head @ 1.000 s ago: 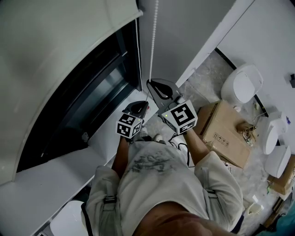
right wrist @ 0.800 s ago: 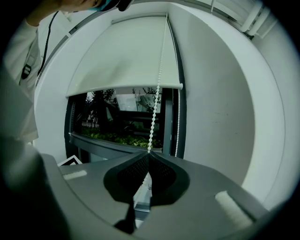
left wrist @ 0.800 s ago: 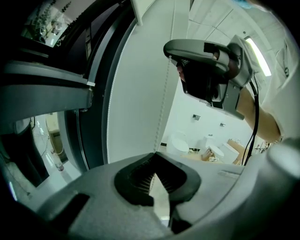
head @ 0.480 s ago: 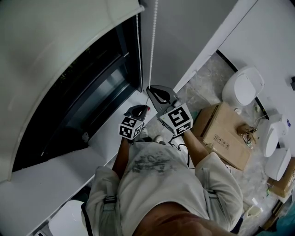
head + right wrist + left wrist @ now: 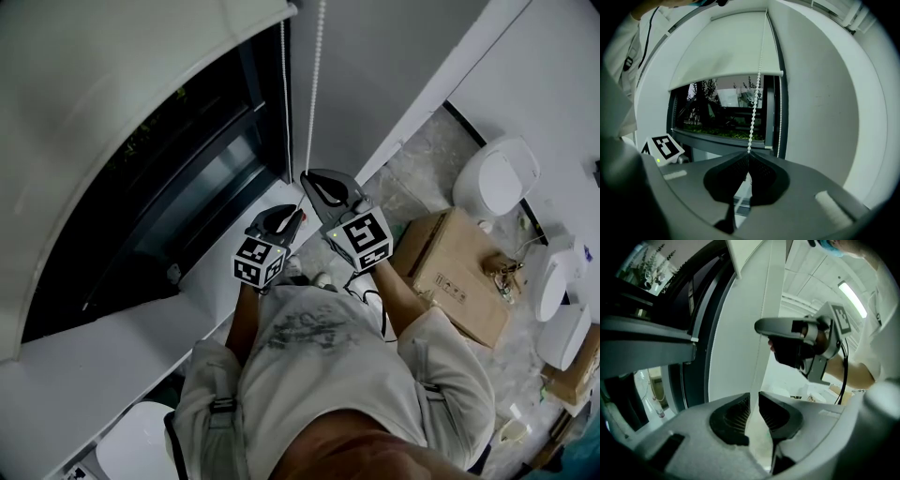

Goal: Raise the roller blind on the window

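one roller blind [image 5: 112, 112] hangs over the upper part of one window [image 5: 187, 206]. its bottom rail sits partway down, and dark glass with greenery behind it shows below. at the blind's right edge one bead chain [image 5: 314, 94] drops in two strands. the nearer strand comes down to the grippers, and the other [image 5: 284, 103] runs close along the window frame.

two grippers are up beside the window, each with one marker cube, so two cubes [image 5: 258, 261] in all. the right gripper [image 5: 748, 154] is the higher one, and its jaws are pressed together on the nearer strand, which rises taut from the tips toward the top of the blind. the left gripper [image 5: 753, 397] is just below and beside it. its jaws have just been opening and now stand slightly apart, with a narrow gap between the ribbed pads. a thin pale line leads from the right gripper's tip down to that gap, but i cannot tell whether it is the chain or whether it touches a pad.

one person in a pale shirt [image 5: 319, 375] stands at the white window sill [image 5: 112, 356]. on the floor to the right lie one cardboard box [image 5: 459, 272] and three white rounded fixtures [image 5: 495, 172]. a fourth fixture [image 5: 141, 448] shows at lower left.
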The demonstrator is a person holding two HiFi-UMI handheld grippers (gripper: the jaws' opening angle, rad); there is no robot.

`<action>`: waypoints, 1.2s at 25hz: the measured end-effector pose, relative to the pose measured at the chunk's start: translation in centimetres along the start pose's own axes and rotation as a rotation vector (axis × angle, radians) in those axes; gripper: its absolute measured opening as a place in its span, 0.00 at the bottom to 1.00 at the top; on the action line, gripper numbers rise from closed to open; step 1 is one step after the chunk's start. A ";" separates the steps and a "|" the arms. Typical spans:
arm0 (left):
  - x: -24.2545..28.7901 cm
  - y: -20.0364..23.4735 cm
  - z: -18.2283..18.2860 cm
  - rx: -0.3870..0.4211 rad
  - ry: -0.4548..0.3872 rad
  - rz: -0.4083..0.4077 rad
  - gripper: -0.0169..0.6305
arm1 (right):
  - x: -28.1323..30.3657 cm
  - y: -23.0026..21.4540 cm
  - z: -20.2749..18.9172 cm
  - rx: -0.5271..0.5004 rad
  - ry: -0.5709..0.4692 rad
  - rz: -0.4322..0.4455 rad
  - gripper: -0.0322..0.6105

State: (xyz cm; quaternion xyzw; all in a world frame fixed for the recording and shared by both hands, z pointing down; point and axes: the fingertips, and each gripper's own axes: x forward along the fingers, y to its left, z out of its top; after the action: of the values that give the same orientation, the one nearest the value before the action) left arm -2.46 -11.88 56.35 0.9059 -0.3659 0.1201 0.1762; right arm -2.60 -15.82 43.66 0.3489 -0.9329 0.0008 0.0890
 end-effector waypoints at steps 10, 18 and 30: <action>-4.2 -1.3 12.6 0.130 -0.216 0.016 0.16 | 0.1 -0.1 0.0 0.006 -0.009 0.006 0.07; -5.6 -3.3 22.2 0.262 -0.353 0.007 0.18 | 0.2 0.1 0.0 0.002 -0.009 0.014 0.07; -5.5 -4.9 29.1 0.351 -0.438 -0.004 0.12 | 0.3 0.0 0.0 0.005 -0.011 0.008 0.07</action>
State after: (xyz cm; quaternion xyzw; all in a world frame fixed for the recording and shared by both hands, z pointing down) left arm -0.28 -17.05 26.83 0.9276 -0.3672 -0.0177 -0.0664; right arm -2.77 -16.01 43.69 0.3455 -0.9347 0.0015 0.0830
